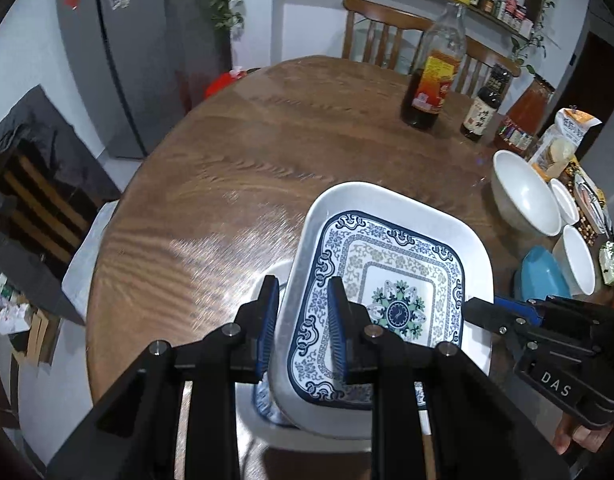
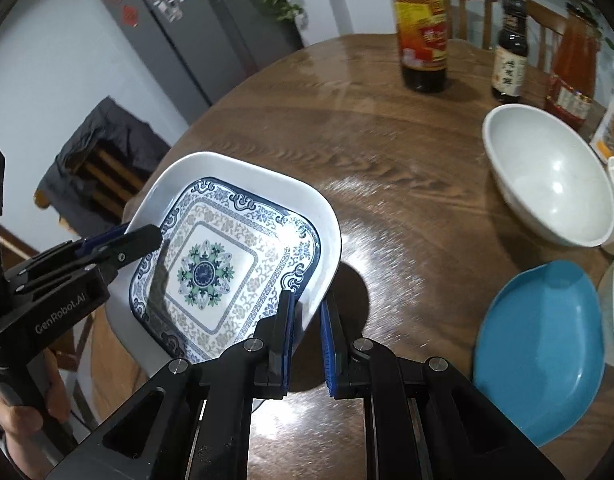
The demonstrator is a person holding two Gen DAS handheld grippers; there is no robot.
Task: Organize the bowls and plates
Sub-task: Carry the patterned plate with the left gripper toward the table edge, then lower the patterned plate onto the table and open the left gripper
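The square patterned plate (image 1: 391, 300) hangs tilted above the round wooden table (image 1: 235, 184), its left rim clenched by the left gripper (image 1: 303, 320), with another dish beneath. "DAS" shows on the right gripper (image 1: 483, 314). From the right wrist, the right gripper (image 2: 307, 320) clamps the plate's (image 2: 227, 248) opposite rim; "GenRobot.AI" marks the left gripper (image 2: 147, 236). A grey fridge (image 2: 175, 28) stands behind.

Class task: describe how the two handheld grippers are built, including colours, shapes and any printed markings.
Both are matte black linkage frames with silver pivot pins and ribbed blue pads. The left gripper body reads "GenRobot.AI"; the right gripper body reads "DAS". No cables or sleeves show.
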